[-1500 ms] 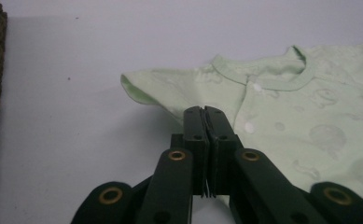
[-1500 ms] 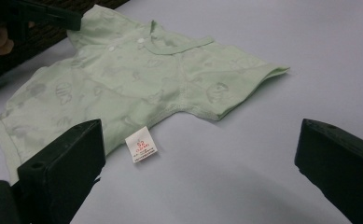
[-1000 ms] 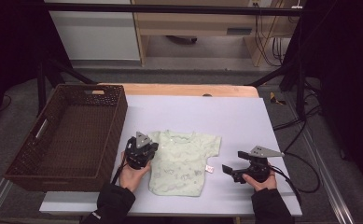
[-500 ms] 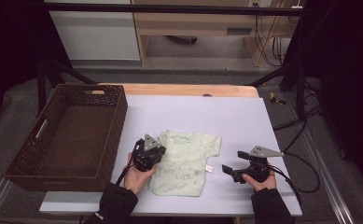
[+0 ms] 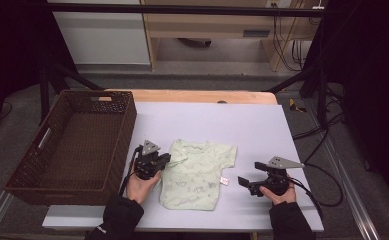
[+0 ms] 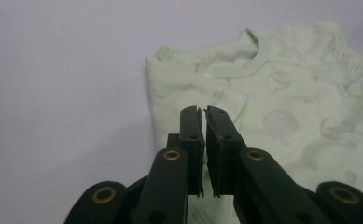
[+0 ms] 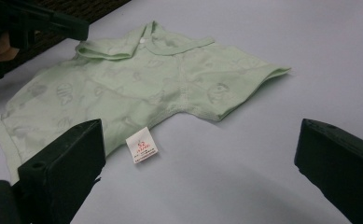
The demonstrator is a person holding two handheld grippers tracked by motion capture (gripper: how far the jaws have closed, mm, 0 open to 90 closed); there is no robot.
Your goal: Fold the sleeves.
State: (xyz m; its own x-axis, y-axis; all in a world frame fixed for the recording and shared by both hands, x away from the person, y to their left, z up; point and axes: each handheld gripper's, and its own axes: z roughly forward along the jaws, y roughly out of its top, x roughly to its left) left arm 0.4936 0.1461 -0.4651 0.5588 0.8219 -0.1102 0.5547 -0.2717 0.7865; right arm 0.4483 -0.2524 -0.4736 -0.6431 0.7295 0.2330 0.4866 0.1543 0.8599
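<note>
A pale green baby shirt (image 5: 197, 175) lies flat on the lavender table top, its neck pointing away from the person. Its left sleeve is folded in over the chest (image 6: 286, 107). My left gripper (image 5: 165, 159) hovers at the shirt's left edge, near the folded shoulder. Its jaws (image 6: 202, 112) are shut and nothing shows between them. My right gripper (image 5: 247, 185) rests on the table to the right of the shirt, pointing left at it. It stands wide open (image 7: 200, 140) and empty. The shirt (image 7: 137, 88) and its white care label (image 7: 143, 144) lie in front of it.
A dark brown wicker basket (image 5: 129, 115) with nothing in it stands at the table's left side, close to my left hand. The far half of the table top (image 5: 207, 120) is bare, with a wooden strip along its far edge.
The shirt's left sleeve, spread out a second ago, now lies folded inward. My left gripper swung right over the shirt and came back to its left edge. My right gripper stayed put.
</note>
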